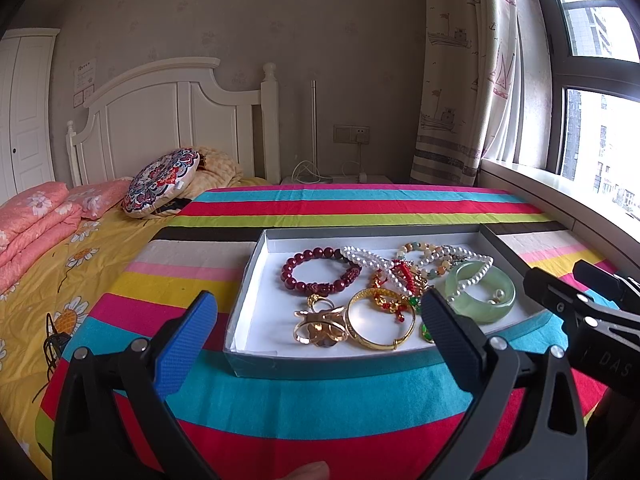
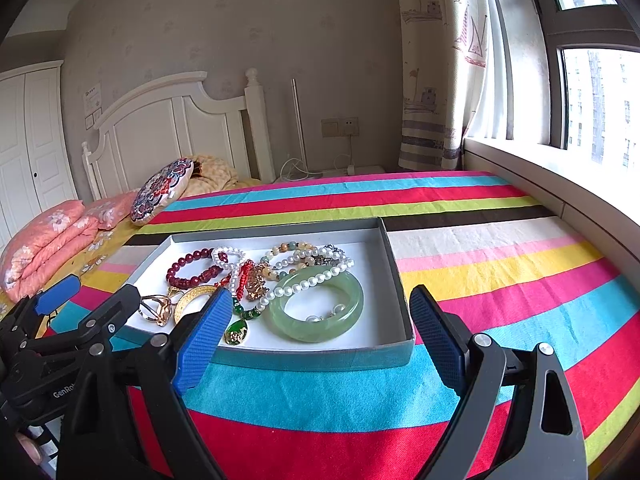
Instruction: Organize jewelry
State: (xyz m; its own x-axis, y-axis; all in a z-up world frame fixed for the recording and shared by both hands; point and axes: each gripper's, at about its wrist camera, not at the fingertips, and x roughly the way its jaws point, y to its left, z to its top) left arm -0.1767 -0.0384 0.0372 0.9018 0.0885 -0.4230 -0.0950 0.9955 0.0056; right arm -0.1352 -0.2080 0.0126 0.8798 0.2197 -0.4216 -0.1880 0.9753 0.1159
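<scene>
A shallow grey box (image 1: 245, 280) (image 2: 394, 268) with a white floor lies on the striped cloth. In it are a dark red bead bracelet (image 1: 292, 280) (image 2: 180, 276), pearl strands (image 1: 368, 258) (image 2: 304, 286), a pale green jade bangle (image 1: 480, 300) (image 2: 316, 312), a gold bangle (image 1: 378, 328) (image 2: 194, 296), gold rings (image 1: 320, 326) (image 2: 156, 308), a red-and-gold piece (image 1: 400, 276) (image 2: 250, 280) and a green pendant (image 2: 237, 332). My left gripper (image 1: 320, 334) is open and empty at the box's near edge. My right gripper (image 2: 320, 334) is open and empty, also at the near edge.
The striped cloth (image 1: 320, 392) (image 2: 500, 264) covers the surface. A bed with pink quilts (image 1: 36, 220) and a round patterned cushion (image 1: 160, 182) lies to the left. A window sill (image 1: 560, 188) runs along the right. The right gripper's body (image 1: 580, 300) is at the box's right side.
</scene>
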